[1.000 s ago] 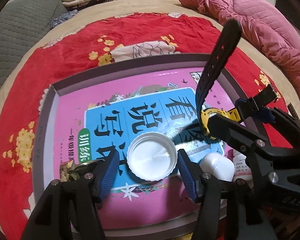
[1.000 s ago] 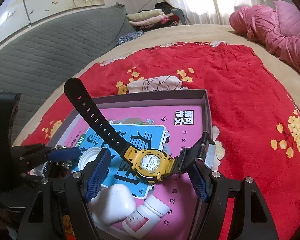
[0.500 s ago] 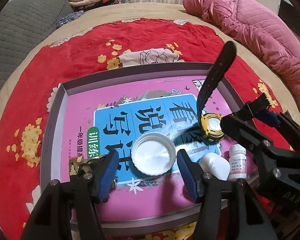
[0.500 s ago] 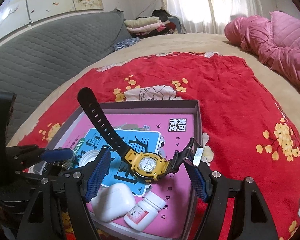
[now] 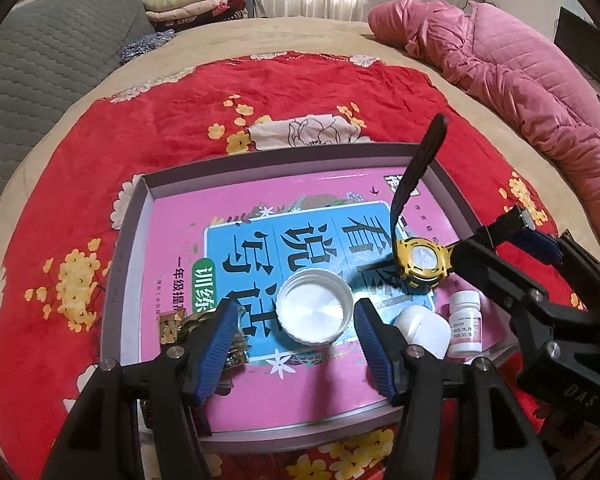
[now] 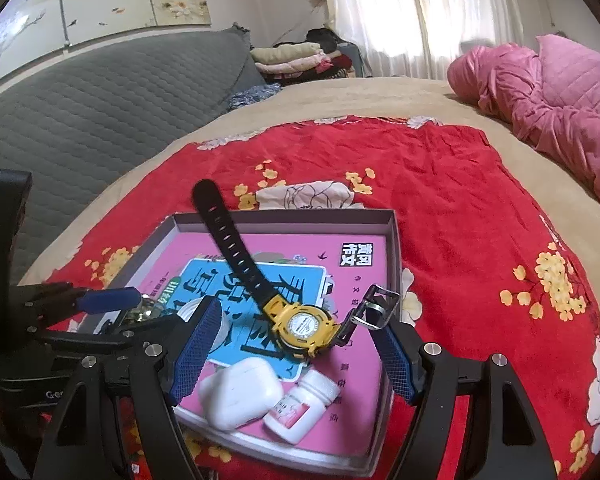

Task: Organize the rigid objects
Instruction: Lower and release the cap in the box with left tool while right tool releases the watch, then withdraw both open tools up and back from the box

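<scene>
Both the left gripper (image 5: 296, 344) and right gripper (image 6: 296, 354) have pulled back, jaws wide; watch (image 6: 302, 326) now lies in the tray (image 6: 392, 240) ahead, apparently placed.

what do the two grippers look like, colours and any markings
Both are alike: black plastic frames with angular struts and silver bolts. The left gripper and right gripper each carry two fingers faced with blue ribbed pads. The right one's body, seen from the left camera, bears raised letters "DAS". No cables, hands or sleeves show.
</scene>
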The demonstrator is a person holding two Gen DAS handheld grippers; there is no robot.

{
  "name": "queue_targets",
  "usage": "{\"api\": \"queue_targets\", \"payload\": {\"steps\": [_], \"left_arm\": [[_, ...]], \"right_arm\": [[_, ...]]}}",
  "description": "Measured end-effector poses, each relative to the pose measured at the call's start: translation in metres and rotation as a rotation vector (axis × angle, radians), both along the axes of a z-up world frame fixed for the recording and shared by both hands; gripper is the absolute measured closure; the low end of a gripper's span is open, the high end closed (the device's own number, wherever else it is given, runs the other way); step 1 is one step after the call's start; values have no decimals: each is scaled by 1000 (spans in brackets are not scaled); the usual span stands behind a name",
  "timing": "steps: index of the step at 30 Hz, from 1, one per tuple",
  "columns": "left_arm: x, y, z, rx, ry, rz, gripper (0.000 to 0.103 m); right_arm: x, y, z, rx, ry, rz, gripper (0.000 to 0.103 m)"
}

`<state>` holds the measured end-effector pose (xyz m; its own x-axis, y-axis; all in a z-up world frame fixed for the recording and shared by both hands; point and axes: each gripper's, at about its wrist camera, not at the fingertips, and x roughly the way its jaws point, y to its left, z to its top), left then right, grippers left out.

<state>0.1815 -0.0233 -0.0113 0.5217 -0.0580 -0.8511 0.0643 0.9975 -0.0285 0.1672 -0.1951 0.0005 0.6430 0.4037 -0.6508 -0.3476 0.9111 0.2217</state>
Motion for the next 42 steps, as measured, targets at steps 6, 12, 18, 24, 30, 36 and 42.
{"api": "queue_targets", "payload": {"steps": [6,12,18,24,30,36,42], "left_arm": [[-13,3,4,-4,-24,15,43],[-30,9,6,7,-37,28,43],[-46,18,6,8,-48,52,43],[-60,25,11,4,-70,67,43],[-74,29,17,4,-86,72,43],[-89,31,22,8,-102,70,43],[-105,31,26,14,-113,71,43]], "right_arm": [[-16,1,8,-10,-29,6,27],[-35,8,17,-27,-62,17,27],[-55,12,22,-46,-76,26,27],[-74,16,25,-57,-82,27,27],[-95,22,28,-68,-86,25,27],[-113,30,26,-98,-69,19,27],[-132,27,25,-98,-50,-20,27]]}}
